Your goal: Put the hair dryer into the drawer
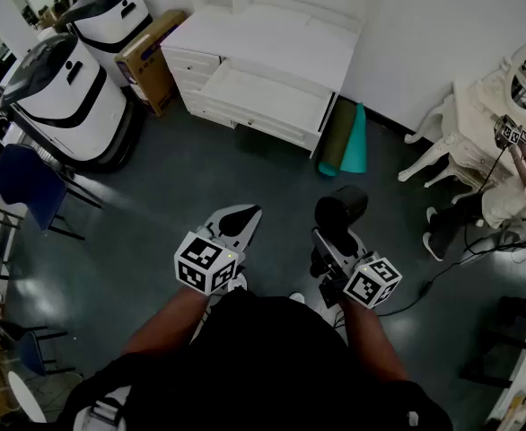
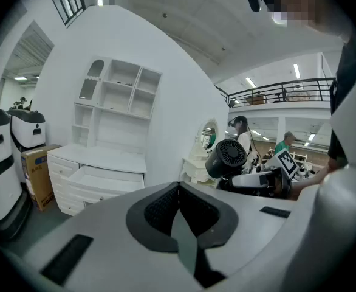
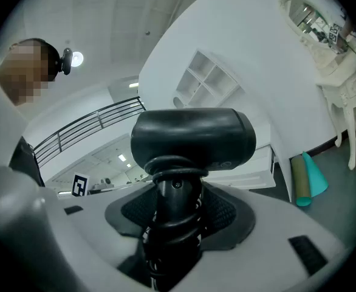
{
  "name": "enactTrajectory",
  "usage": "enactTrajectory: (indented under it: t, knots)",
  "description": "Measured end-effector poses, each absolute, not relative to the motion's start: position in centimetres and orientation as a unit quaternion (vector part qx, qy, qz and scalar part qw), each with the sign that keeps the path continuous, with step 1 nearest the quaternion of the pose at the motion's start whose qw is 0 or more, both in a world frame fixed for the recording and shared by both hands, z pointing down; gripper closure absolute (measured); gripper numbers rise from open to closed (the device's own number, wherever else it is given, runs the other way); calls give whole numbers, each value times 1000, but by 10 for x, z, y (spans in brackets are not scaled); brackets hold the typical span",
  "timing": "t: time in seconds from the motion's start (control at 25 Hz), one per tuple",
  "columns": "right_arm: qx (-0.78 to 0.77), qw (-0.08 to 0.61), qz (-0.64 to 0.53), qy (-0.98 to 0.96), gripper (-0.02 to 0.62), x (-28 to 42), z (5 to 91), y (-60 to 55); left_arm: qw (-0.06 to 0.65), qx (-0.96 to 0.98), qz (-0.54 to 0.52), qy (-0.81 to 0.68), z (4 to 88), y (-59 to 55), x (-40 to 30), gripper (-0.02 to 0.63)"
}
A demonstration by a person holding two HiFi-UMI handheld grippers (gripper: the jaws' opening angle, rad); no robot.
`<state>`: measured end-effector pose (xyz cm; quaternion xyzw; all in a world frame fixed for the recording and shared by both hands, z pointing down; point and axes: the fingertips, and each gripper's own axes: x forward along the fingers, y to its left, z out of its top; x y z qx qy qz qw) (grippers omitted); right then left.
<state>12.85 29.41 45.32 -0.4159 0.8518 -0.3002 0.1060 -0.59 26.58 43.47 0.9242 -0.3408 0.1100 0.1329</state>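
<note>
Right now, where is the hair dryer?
Head view, right of centre: the hair dryer is held by its handle in the right gripper, short of the open drawer.

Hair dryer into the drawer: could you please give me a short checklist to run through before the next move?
1. Hair dryer held: ok, the right gripper is closed on its handle.
2. Cord stowed: ok where visible, coiled round the handle; whether an end hangs loose, cannot tell.
3. Drawer open: ok, pulled out of the white dresser.
4. Room in the drawer: ok, nothing visible inside from the head view.
5. Left gripper free: ok, fingers together, holding nothing.
6. Way to the dresser: ok, bare floor ahead; the rolled mats are off beside the dresser's right end.
</note>
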Motion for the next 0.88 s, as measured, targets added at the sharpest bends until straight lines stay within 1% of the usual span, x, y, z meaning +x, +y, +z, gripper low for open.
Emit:
enactTrajectory:
  t: [0.48,0.68,0.88]
  knots:
    - [-419,98,-294,853,359,127,455,294,139,925,112,-335,438,267,-7,597]
    - [-400,117,-297,859,357,121,447,299,139,925,111,-336,436,270,-11,597]
    - [-400,95,-300,861,358,118,454,300,141,925,110,-336,438,270,-11,597]
